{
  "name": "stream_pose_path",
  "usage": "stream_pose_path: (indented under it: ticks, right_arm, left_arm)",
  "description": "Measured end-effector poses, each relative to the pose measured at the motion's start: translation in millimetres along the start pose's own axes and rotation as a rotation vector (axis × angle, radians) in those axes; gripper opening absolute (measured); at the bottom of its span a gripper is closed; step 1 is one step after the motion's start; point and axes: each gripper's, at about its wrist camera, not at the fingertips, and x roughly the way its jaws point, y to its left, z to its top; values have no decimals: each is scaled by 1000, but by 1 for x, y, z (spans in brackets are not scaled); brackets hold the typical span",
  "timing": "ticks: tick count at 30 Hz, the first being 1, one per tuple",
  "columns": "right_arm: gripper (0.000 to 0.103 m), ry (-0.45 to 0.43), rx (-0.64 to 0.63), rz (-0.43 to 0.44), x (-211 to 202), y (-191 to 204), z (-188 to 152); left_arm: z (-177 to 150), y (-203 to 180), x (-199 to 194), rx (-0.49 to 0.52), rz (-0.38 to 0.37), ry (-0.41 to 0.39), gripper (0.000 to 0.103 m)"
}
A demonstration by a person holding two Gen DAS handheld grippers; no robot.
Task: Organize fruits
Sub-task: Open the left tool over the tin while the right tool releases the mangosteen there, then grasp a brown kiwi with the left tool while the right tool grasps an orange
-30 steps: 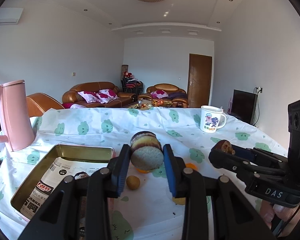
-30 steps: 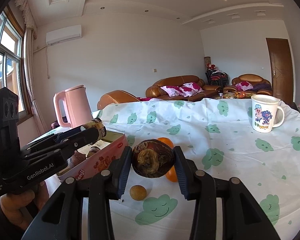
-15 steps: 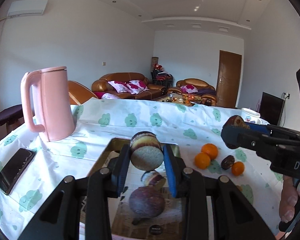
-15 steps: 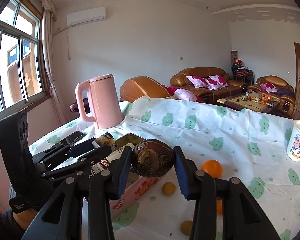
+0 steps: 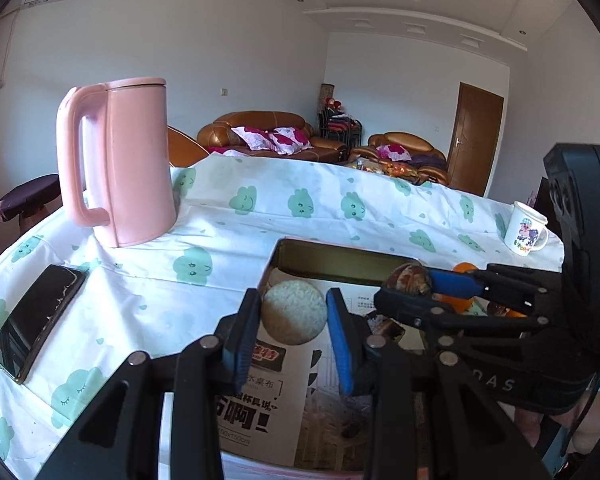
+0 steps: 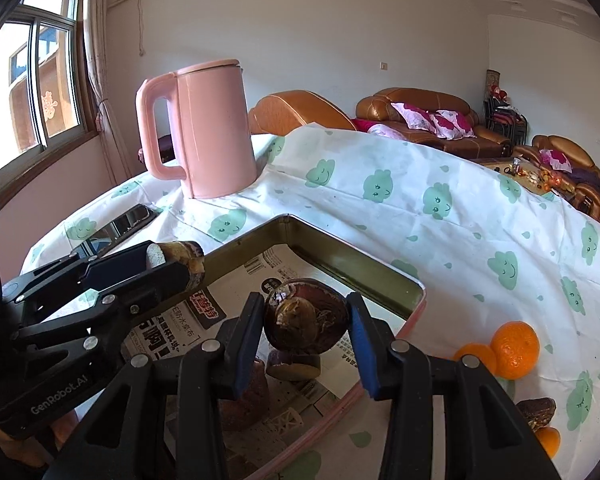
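My left gripper is shut on a cut taro piece with a pale speckled face, held over the near left part of the metal tin. It also shows in the right wrist view. My right gripper is shut on a round dark brown taro, held over the tin; it shows from the side in the left wrist view. The tin is lined with newspaper and holds other brown pieces.
A pink kettle stands behind the tin to the left. A black phone lies at the left. Oranges and a brown piece lie right of the tin. A white mug stands far right.
Both grippers have moved left and down over the tin, still holding their pieces. The kettle and the tin now look closer.
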Motion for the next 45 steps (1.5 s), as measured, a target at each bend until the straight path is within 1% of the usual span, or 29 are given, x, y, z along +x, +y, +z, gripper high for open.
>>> stream_pose_path:
  ticks: [3,5,6,7,8,9,11,14,15,17,18,20,21,24,28,32,33,34,35,37,40,42,45]
  right_arm:
    - [44,18,20,13,9,-1,0]
    - [46,19,27,19,12,-1,1]
    - [49,16,25,24,12,-1,2]
    - [61,10,23,20,10,0,2]
    - [68,3,26,0,6,-2,1]
    - [68,-7,34,2,-1,-5,1]
    - [69,-30,53,17,-18,-14,-3]
    - [69,-54,51,-64,-46,-36,-14]
    - [69,-54,49,-105,-55,-46,-20]
    - [68,-41,44,-209,-69,-67,-32]
    - [68,-36,53,-246,-76,-79,-38]
    - [68,-26,112,-281,-86,-105,-51]
    - [68,-18,141,-285,-90,-117,-58]
    - [68,18,196,-288,-90,-138,-71]
    - [68,73,215,-253,-80,-146,-78]
    - [68,124,222,-221,-68,-149,-82]
    - [66,134,224,-213,-66,-149,-83]
    - [56,143,227,-206,-64,-149,-83]
    - [51,160,232,-195,-61,-150,-84]
    - [46,178,255,-167,-58,-154,-86]
    - [45,137,268,-157,-67,-155,-87]
    - [45,99,272,-195,-78,-154,-88]
    - [45,57,299,-238,-94,-156,-93]
  left_arm:
    - [1,-1,5,5,-6,24,35]
    - [1,0,4,1,4,21,35]
    - [1,0,2,-2,7,8,38]
    - [1,1,0,-5,8,0,40]
    - [1,2,-3,-13,14,-12,47]
    - [1,3,-6,-21,17,-24,60]
    - [2,3,-13,-33,20,-46,71]
    - [2,-9,-20,-24,-5,-61,71]
    - [2,-15,-22,-18,-17,-64,73]
    - [2,-29,-24,-2,-48,-69,74]
    - [2,-38,-24,9,-63,-67,74]
    - [1,-55,-23,33,-89,-59,76]
    - [1,-63,-21,45,-101,-53,77]
    - [-1,-89,-15,90,-127,-33,77]
    - [-6,-118,-1,126,-191,26,77]
    - [-11,-137,9,144,-229,75,77]
    - [-12,-141,10,148,-237,85,77]
    - [-13,-143,12,152,-242,94,77]
    - [-14,-145,13,157,-246,101,77]
    - [-16,-148,14,163,-258,115,77]
    - [-18,-155,16,180,-285,140,77]
    - [-20,-160,16,191,-300,152,77]
    - [-25,-175,18,250,-320,182,76]
